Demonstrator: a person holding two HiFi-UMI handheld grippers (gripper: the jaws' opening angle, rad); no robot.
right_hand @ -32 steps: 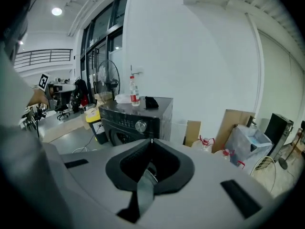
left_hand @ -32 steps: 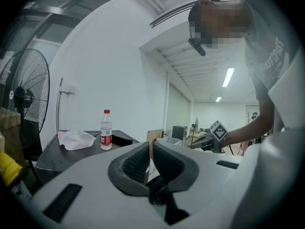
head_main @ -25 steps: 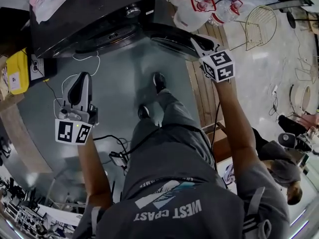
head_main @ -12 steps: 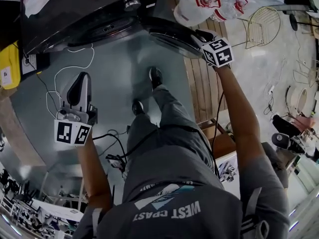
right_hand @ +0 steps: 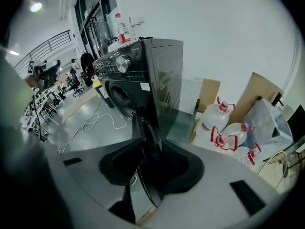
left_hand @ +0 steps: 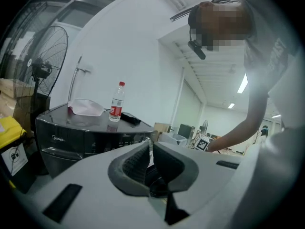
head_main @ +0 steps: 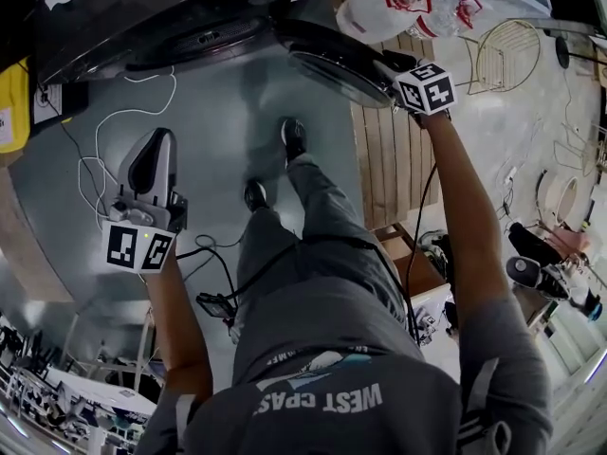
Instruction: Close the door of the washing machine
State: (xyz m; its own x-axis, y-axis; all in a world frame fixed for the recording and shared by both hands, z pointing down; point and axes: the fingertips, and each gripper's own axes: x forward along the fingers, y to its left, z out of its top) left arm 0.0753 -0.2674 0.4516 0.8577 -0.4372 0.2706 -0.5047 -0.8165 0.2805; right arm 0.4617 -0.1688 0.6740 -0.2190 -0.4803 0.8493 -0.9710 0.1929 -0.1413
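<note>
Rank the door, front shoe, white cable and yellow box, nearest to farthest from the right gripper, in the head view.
From the right gripper, whose fingers are opening around the door's edge:
1. Door: between the fingers.
2. Front shoe: on the floor at centre.
3. White cable: on the floor at left.
4. Yellow box: at the far-left edge.

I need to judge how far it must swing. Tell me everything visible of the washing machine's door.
The door is round, dark-rimmed with a glassy centre, swung open from the front of the dark washing machine, above the grey floor. Its thin edge stands between the jaws of the right gripper, which are opening; neither pad seems to press it.
</note>
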